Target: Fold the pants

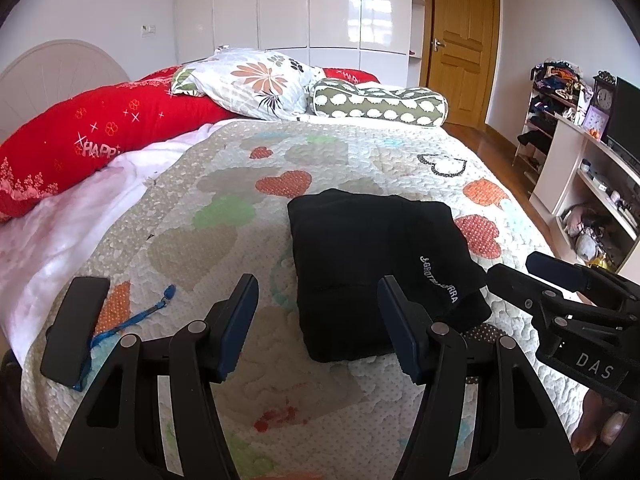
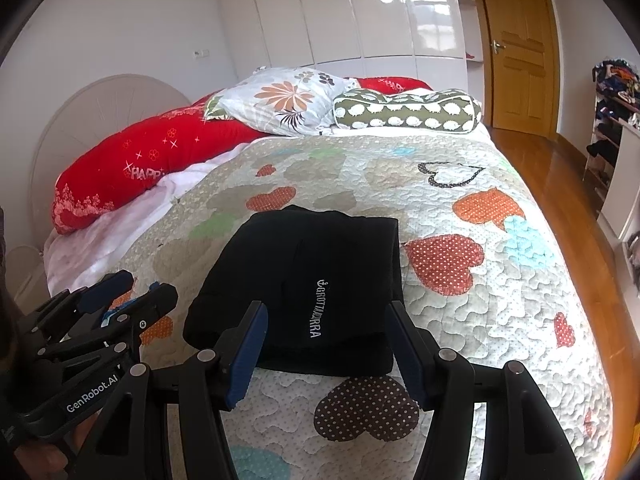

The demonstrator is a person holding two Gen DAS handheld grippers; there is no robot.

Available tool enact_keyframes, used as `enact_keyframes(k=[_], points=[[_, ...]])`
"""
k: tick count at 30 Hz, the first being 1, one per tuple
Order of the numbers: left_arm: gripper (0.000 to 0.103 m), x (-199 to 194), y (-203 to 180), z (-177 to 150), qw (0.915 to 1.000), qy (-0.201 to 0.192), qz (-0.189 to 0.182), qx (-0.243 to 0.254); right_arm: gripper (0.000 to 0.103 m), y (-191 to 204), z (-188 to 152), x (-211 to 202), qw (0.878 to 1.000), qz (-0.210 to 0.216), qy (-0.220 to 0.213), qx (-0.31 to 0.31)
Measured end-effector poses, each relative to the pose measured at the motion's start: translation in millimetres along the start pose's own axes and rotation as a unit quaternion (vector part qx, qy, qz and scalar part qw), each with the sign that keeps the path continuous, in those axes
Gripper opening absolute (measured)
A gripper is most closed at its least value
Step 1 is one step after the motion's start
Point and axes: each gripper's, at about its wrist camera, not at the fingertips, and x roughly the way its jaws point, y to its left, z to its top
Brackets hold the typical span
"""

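The black pants (image 1: 372,264) lie folded into a compact rectangle on the heart-patterned quilt (image 1: 224,216), white lettering on top. In the left wrist view my left gripper (image 1: 318,312) hovers open just before the bundle's near left corner, nothing between its blue pads. My right gripper (image 1: 520,268) shows at the right edge of that view, beside the pants. In the right wrist view the pants (image 2: 304,280) sit straight ahead; my right gripper (image 2: 326,334) stands open over their near edge, the pads apart from the cloth. My left gripper (image 2: 148,288) appears at lower left.
A black phone (image 1: 76,328) with a blue strap (image 1: 132,320) lies on the quilt's left. Red, floral and green pillows (image 1: 256,80) line the headboard end. Wooden floor (image 2: 560,168), a door (image 1: 460,44) and shelving (image 1: 600,184) are to the right of the bed.
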Motion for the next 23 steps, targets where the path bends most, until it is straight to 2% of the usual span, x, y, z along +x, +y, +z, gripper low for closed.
enact_keyframes(k=[23], points=[[0.062, -3.4, 1.0, -8.7, 0.9998, 0.007, -0.019, -0.004, 0.060, -9.7, -10.3, -5.6, 1.000, -0.006, 0.008, 0.010]])
